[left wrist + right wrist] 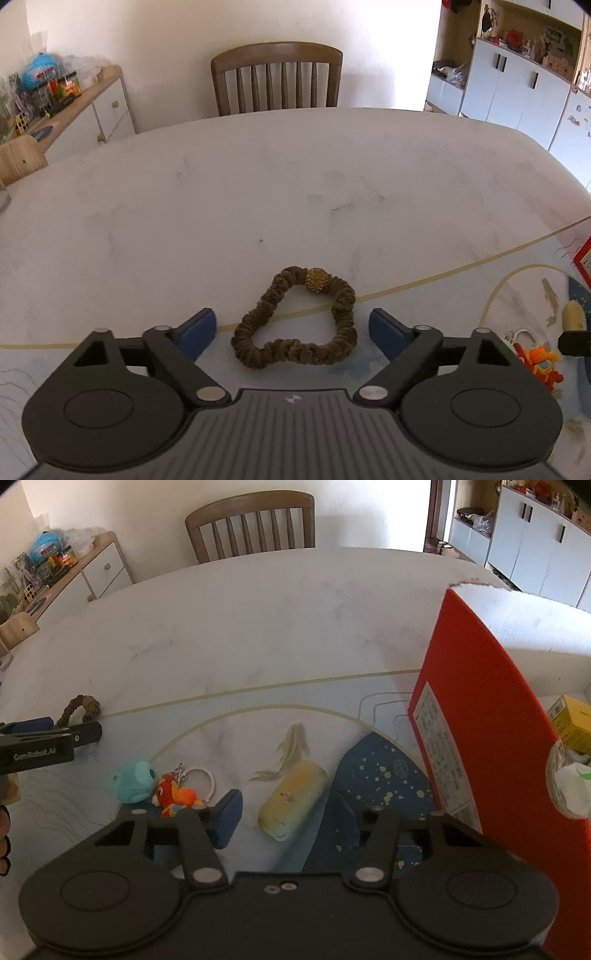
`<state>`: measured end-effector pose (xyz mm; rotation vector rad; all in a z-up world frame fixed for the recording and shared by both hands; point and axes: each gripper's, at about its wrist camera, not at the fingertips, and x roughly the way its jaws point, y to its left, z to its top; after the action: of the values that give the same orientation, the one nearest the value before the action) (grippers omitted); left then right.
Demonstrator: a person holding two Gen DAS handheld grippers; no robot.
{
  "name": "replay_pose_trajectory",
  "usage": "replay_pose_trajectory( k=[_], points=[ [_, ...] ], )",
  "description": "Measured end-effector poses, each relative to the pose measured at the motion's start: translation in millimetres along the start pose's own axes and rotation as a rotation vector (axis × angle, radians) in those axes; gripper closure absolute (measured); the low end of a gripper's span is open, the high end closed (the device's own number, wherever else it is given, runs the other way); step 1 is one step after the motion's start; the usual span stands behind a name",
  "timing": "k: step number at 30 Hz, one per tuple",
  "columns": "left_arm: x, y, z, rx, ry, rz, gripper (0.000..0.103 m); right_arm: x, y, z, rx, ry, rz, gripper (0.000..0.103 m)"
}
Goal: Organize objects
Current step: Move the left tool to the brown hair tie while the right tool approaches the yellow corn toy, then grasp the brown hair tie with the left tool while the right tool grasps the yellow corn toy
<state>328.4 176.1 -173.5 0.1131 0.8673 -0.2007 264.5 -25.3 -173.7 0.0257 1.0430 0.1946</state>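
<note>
Brown scrunchie (295, 325) between the wide left claw (291, 328).

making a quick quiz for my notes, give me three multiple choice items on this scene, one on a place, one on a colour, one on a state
1. Where does the hair scrunchie lie?
A. between the left gripper's fingers
B. on the chair
C. inside the box

2. What colour is the box's outer wall?
A. green
B. red
C. black

3. What is the state of the right gripper and the yellow roll?
A. clamped and lifted
B. roll between the fingers, untouched, lying on the table
C. roll dropped in the box

Answers: 1 A, the scrunchie sits in the gap between the blue pads. 2 B, the tall wall on the right is red. 3 B, a gap shows beside the roll.
</note>
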Motion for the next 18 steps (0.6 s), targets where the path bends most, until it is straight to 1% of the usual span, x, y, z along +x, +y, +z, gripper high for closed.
replay_pose_trajectory(
  k=[3,5,6,8,9,11,12,14,18],
  points=[
    [-2,0,-1,0.007,-0.009,-0.001,0.025,0,2,0,-0.014,-0.003,-0.006,0.06],
    [-5,-3,-2,0.016,-0.016,-0.002,0.04,0,3,0,-0.025,-0.005,-0.015,0.065],
    [-6,-4,-3,0.019,-0.016,-0.005,0.043,1,3,-1,-0.028,-0.006,-0.021,0.066],
    [-8,-6,-3,0.026,-0.017,-0.008,0.057,0,3,-1,-0.028,-0.008,-0.021,0.068],
    [-9,-8,-3,0.031,-0.017,-0.01,0.061,-1,2,-1,-0.024,-0.009,-0.015,0.068],
    [-11,-11,-3,0.041,-0.015,-0.009,0.072,-1,0,-2,-0.016,-0.008,-0.005,0.071],
    [-12,-13,-3,0.047,-0.015,-0.004,0.074,-2,-1,-2,-0.014,-0.007,-0.003,0.072],
    [-14,-17,-5,0.061,-0.014,0.004,0.083,-3,-2,-4,-0.013,-0.003,0.0,0.075],
    [-19,-22,-6,0.078,-0.004,0.023,0.085,-7,-4,-6,-0.015,-0.007,0.01,0.078]
  ],
)
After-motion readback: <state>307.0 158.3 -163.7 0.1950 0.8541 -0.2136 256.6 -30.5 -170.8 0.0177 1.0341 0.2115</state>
